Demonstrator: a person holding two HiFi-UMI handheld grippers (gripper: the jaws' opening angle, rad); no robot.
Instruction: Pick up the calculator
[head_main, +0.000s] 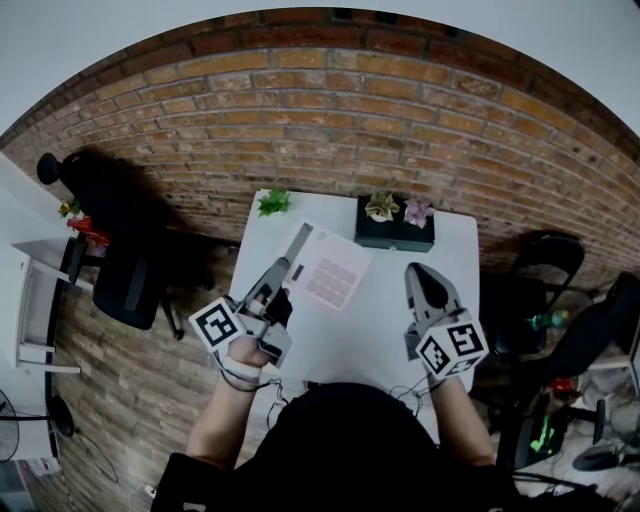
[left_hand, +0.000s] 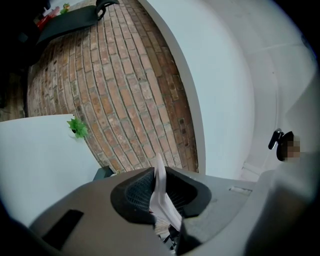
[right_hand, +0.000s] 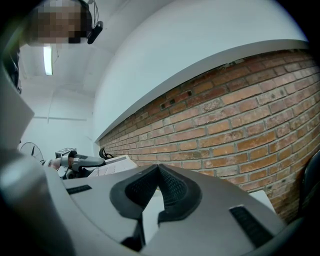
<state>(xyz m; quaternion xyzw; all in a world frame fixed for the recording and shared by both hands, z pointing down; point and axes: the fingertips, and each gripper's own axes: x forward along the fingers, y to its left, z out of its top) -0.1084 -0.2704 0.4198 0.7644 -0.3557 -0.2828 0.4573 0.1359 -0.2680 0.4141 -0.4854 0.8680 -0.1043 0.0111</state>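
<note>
White calculator (head_main: 330, 275) was clamped edge-on in the left tongs (head_main: 298, 240), over the bench (head_main: 370, 335), at about 10 o'clock from its middle. Empty right tongs (head_main: 425, 278) were closed tip to tip, at the calculator's 3 o'clock.

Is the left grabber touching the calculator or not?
Touching. The left gripper view shows it: the fingers of the left gripper are closed on the calculator, whose thin white edge stands pinched between them.
</note>
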